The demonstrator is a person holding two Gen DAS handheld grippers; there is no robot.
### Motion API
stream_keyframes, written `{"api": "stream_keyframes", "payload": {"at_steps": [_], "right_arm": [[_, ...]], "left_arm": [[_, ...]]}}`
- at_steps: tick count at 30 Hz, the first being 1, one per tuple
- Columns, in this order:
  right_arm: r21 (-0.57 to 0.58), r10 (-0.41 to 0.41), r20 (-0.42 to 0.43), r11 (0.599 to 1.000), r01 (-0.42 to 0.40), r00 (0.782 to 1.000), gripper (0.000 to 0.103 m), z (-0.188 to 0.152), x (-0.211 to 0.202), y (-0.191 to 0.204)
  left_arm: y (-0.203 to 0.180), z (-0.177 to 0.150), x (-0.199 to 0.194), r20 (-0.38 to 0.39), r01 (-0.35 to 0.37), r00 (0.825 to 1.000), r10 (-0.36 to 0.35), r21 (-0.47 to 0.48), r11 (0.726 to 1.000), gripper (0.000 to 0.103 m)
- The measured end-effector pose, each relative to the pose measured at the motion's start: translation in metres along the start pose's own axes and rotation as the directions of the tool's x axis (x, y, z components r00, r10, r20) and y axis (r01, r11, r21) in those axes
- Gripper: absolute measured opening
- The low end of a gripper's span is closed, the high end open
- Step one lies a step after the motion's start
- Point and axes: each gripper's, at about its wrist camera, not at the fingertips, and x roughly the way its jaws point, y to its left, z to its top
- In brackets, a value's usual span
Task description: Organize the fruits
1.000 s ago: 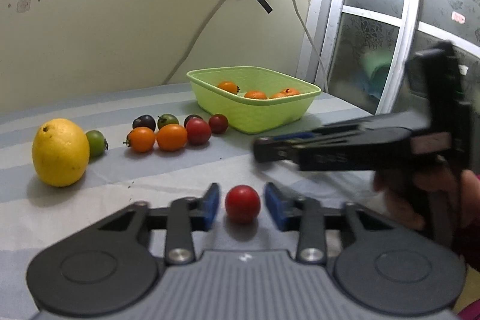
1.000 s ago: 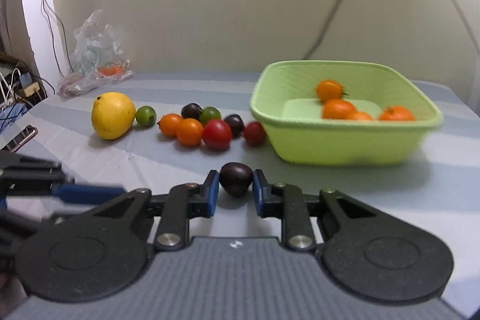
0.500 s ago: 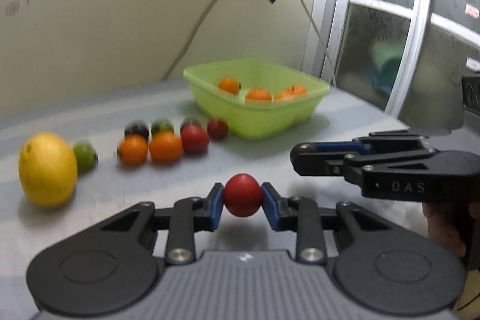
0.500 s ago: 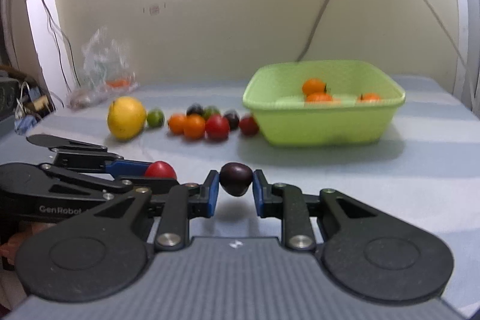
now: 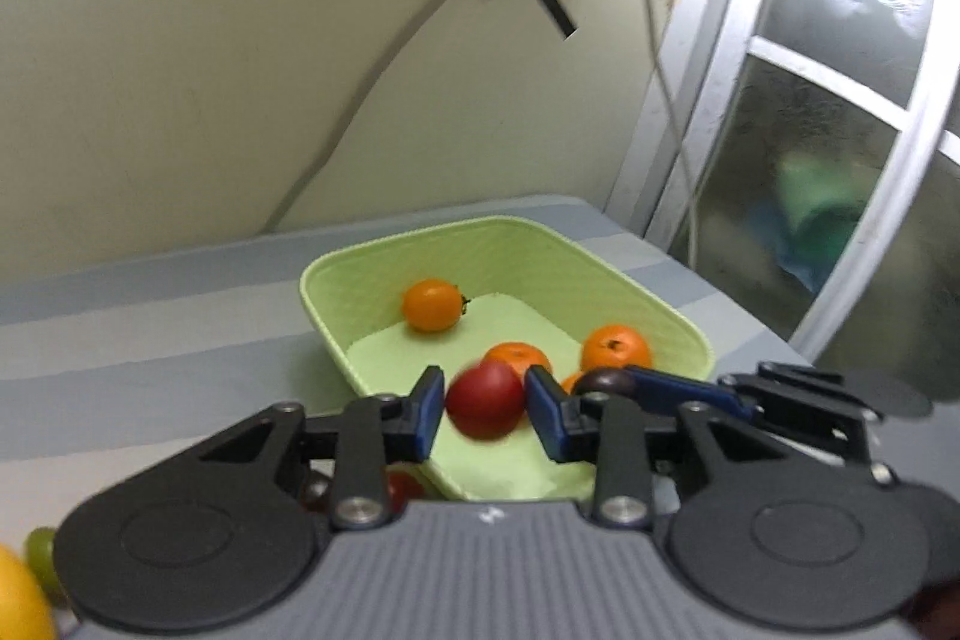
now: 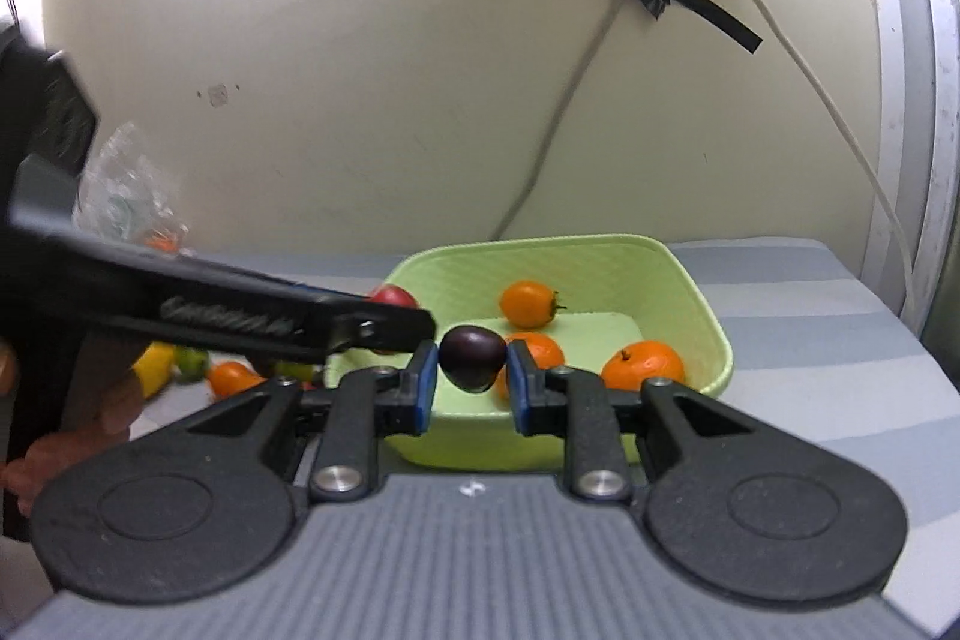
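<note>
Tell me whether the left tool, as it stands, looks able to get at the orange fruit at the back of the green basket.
Probably not yet: the left tool is full, with the red tomato between its pads. The way to the orange fruit in the green basket looks open otherwise.

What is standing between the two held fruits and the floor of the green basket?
Nothing visible. The red fruit and the dark fruit both hang over the basket, above bare floor beside the oranges.
</note>
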Motion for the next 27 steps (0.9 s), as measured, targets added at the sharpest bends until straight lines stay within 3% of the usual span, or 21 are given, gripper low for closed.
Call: {"api": "stream_keyframes", "payload": {"at_steps": [2,5,6,11,14,21,27], "right_arm": [[-0.008,-0.005,0.005,1.000,0.005,1.000,0.030,-0.001,0.001,-0.002],[0.000,-0.008,0.022,1.000,0.008,1.000,0.042,-0.002,-0.002,-0.004],[0.005,-0.007,0.030,1.000,0.007,1.000,0.042,-0.002,-0.004,-0.006],[0.056,0.021,0.081,0.998,-0.025,0.996,0.042,0.001,-0.020,-0.009],[0.068,0.097,0.093,0.992,-0.103,0.991,0.042,0.003,-0.031,0.001],[-0.026,0.245,-0.012,0.969,-0.245,0.970,0.041,-0.001,-0.016,0.065],[-0.180,0.264,-0.096,0.944,-0.278,0.960,0.042,-0.001,0.017,0.118]], "left_arm": [[0.001,0.000,0.008,-0.004,-0.003,1.000,0.003,-0.001,1.000,0.044],[0.001,0.000,0.007,0.004,-0.008,1.000,0.008,0.003,1.000,0.047],[0.004,0.001,0.002,0.016,-0.004,1.000,0.005,-0.004,1.000,0.047],[0.034,-0.001,-0.061,0.122,0.001,0.993,0.009,-0.081,0.997,0.047],[0.064,-0.013,-0.108,0.177,-0.023,0.983,0.047,-0.131,0.991,0.047],[0.119,-0.062,-0.173,0.196,-0.137,0.962,0.190,-0.254,0.957,0.047],[0.151,-0.089,-0.190,0.189,-0.140,0.959,0.210,-0.331,0.933,0.047]]}}
